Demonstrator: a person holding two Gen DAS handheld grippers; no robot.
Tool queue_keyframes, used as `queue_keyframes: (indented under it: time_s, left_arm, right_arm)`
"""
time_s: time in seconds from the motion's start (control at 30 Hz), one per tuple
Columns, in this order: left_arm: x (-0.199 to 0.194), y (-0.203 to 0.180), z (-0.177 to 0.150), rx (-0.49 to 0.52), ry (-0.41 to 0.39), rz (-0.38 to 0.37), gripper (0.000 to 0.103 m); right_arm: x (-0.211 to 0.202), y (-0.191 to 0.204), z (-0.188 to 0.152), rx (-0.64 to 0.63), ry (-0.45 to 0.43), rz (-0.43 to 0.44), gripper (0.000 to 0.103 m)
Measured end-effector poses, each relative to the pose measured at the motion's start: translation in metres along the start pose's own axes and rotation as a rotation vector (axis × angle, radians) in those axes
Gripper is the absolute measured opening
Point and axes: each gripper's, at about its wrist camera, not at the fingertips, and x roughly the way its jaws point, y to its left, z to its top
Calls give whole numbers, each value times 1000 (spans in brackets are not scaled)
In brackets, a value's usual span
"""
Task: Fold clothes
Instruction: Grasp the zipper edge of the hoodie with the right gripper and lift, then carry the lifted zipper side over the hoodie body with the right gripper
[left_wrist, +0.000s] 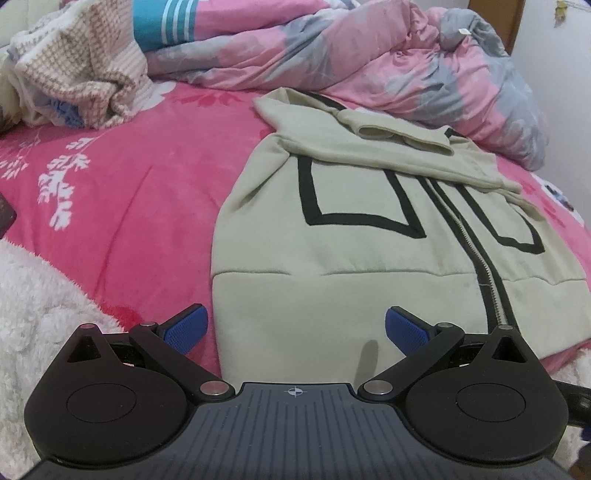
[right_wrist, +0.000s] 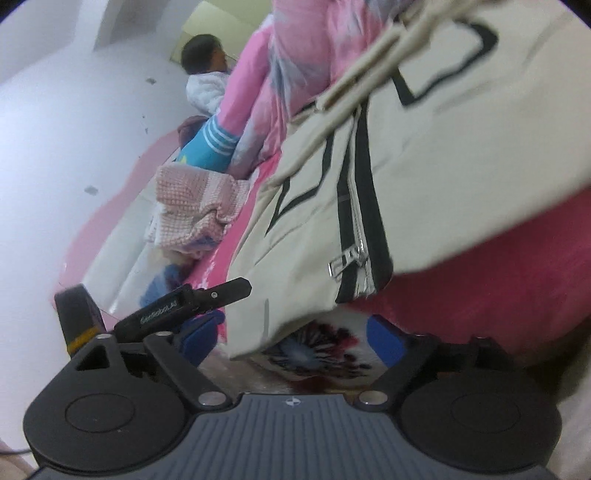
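Left gripper (left_wrist: 295, 328) jaws apart, nothing clamped, poised over hem of cream zip jacket (left_wrist: 388, 229). Right gripper (right_wrist: 291, 338) jaws apart, jacket's hem corner between pads, contact unclear. Jacket flat on pink bedspread (left_wrist: 129, 192), sleeves folded in; crumpled quilt (left_wrist: 369, 55) beyond jacket.

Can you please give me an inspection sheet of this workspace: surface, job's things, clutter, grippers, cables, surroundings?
Surface: bed with a pink floral blanket.
Job's things: beige zip jacket lying flat, sleeves folded across its chest, zipper closed.
Clutter: crumpled pink-and-grey quilt; checked knit cloth; white fluffy blanket.
Grippers: left gripper open over the jacket's hem, holding nothing; right gripper open at the jacket's bottom corner, pads not pressing.
Cables: nothing seen.
Surroundings: white wall; a person beyond the bed.
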Motion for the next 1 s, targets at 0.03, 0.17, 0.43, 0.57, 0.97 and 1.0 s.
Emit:
queue_keyframes:
  time_s: [0.03,0.17,0.43,0.57,0.97,1.0]
  left_arm:
    - [0,0,0,-1,4,5,103]
    - [3,1,0,-14,25,30,103]
    - [8,1,-1,-20,52,66,103]
    - [9,1,-2,-11,63,80,103]
    - [11,1,-3,1,61,90,103]
    - [11,1,-3,1,61,89,103]
  right_arm:
    - [5,-4,1,25,4,2,83]
    - [17,-21,6,125,-12,25,76]
    - [36,-42,-8,275,-8,75,68]
    - [34,-44,-8,296,-35,88,68]
    - [35,-44,-13,307,-50,100,67]
    - [36,-45,-13,312,-48,102,67]
